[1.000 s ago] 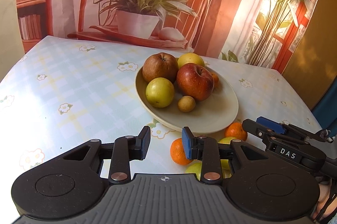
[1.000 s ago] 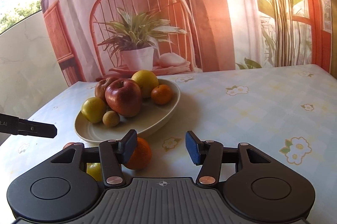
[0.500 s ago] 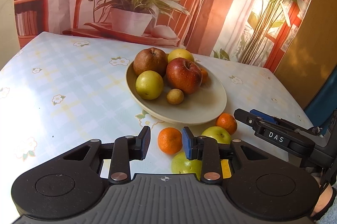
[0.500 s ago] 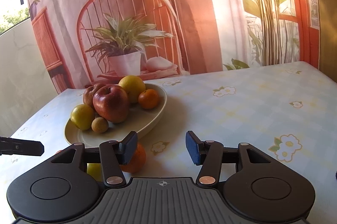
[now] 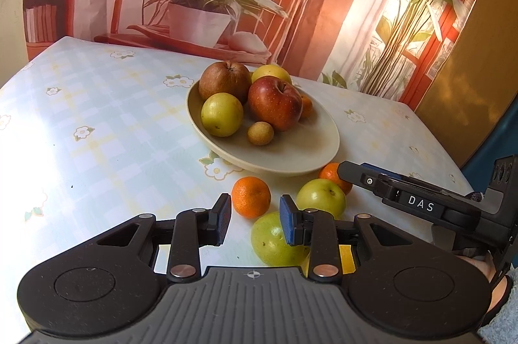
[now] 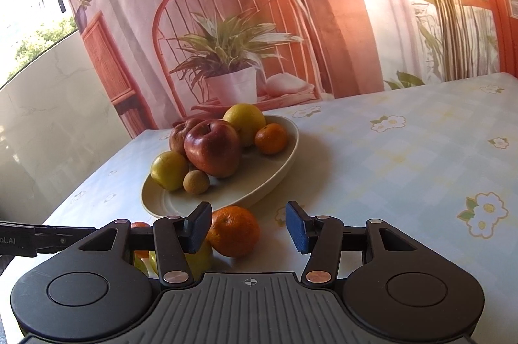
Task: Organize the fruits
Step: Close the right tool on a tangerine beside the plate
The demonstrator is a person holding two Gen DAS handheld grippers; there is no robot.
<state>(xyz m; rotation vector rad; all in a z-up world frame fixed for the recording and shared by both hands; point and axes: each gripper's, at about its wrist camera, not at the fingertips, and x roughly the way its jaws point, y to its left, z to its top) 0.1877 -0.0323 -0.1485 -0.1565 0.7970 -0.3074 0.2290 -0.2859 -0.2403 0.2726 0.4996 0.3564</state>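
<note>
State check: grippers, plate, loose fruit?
Left gripper: open, empty.
Right gripper: open, empty.
Beige oval plate: holds six fruits.
Near orange mandarin: off plate, loose.
Far orange mandarin: off plate, partly hidden.
Round green apple: off plate, loose.
Green pear: off plate, loose.

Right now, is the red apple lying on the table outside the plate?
No, the red apple sits inside the plate, next to other fruit, while only oranges and green fruits lie on the table.

A flowered checked tablecloth (image 5: 106, 124) bears a cream plate (image 5: 291, 156), two mandarins (image 5: 251, 196), two green fruits (image 5: 320, 196), perhaps apples.
</note>
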